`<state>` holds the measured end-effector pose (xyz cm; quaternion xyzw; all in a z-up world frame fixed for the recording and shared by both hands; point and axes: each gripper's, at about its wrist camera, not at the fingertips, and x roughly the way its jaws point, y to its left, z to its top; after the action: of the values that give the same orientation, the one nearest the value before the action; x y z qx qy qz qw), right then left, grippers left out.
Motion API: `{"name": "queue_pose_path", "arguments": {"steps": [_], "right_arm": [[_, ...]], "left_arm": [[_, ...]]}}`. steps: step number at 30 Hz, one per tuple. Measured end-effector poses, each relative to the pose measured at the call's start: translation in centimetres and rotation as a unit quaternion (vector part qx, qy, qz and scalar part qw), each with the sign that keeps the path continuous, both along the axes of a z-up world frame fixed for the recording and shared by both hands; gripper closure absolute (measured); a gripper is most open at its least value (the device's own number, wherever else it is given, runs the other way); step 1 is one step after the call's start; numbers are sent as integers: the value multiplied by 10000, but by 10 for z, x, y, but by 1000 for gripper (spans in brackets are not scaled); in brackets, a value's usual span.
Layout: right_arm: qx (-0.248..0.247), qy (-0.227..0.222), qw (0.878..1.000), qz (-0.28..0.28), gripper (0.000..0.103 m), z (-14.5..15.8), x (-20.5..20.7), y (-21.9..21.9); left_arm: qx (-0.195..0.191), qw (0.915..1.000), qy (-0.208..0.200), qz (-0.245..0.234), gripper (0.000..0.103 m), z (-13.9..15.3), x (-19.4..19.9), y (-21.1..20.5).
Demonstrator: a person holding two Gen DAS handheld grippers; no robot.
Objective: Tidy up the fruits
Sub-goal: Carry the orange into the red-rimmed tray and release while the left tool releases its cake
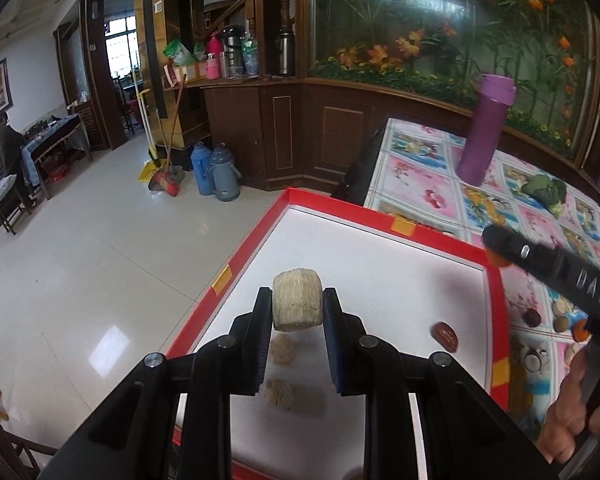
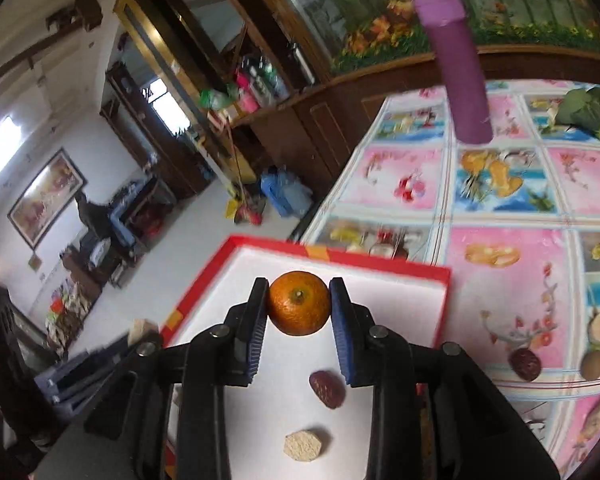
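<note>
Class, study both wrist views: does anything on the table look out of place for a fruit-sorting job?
Yes. A purple flask and a leafy green vegetable stand on the tablecloth among the fruit; neither is fruit. Nothing looks spilled or damaged.

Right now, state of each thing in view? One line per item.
left gripper: shut on corn cob piece, held above the tray
right gripper: shut on tangerine, over the tray
red tray: on the table, open, no lid
red date: lying loose in the tray
purple bottle: upright, capped
broccoli: lying on the tablecloth
</note>
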<state>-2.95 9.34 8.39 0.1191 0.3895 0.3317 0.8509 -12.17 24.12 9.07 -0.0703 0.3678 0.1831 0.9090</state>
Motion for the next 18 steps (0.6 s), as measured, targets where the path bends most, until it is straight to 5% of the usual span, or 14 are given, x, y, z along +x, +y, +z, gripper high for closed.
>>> {"name": "queue_pose_path", "arguments": {"steps": [5, 18], "right_arm": [[-726, 19, 9974, 33, 70, -28, 9, 5], [-1049, 360, 9937, 144, 70, -46, 15, 4]], "left_arm": [[182, 9997, 181, 34, 79, -16, 16, -6], [334, 9980, 537, 46, 79, -36, 24, -11]]}}
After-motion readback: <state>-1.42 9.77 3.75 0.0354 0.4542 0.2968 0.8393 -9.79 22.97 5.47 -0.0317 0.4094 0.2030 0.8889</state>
